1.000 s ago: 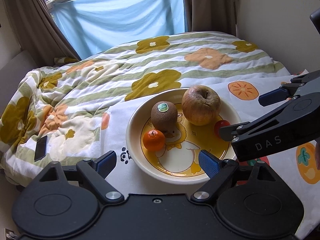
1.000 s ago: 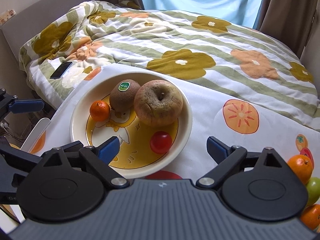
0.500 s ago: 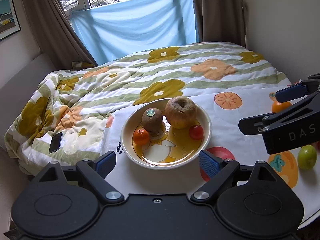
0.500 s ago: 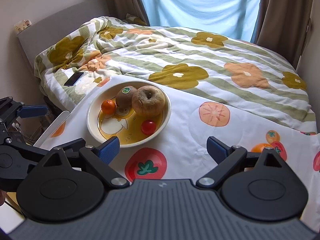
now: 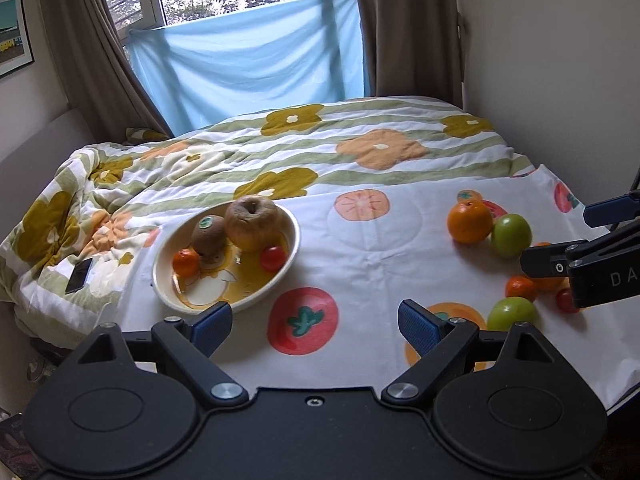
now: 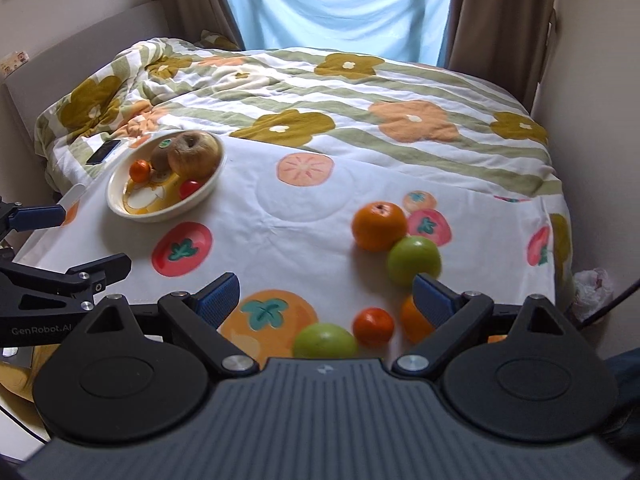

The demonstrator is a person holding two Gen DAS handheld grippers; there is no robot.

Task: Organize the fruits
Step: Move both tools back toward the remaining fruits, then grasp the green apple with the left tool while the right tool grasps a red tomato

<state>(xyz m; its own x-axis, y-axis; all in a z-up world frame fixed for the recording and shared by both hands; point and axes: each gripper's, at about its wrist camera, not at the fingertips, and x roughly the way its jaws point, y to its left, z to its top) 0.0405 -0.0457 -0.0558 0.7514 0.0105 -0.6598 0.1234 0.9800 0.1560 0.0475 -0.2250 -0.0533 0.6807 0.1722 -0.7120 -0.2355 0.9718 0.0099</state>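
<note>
On the table's left edge, the bowl (image 5: 294, 236) holds four fruits; more fruit lies loose near the right edge.
Right gripper (image 6: 326, 296), jaws spread and empty, should straddle one small orange (image 6: 373, 326); left gripper (image 5: 314, 320) hangs open.

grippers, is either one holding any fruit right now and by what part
Nothing is held: the left gripper and right gripper are both open with no fruit between their fingers.
</note>
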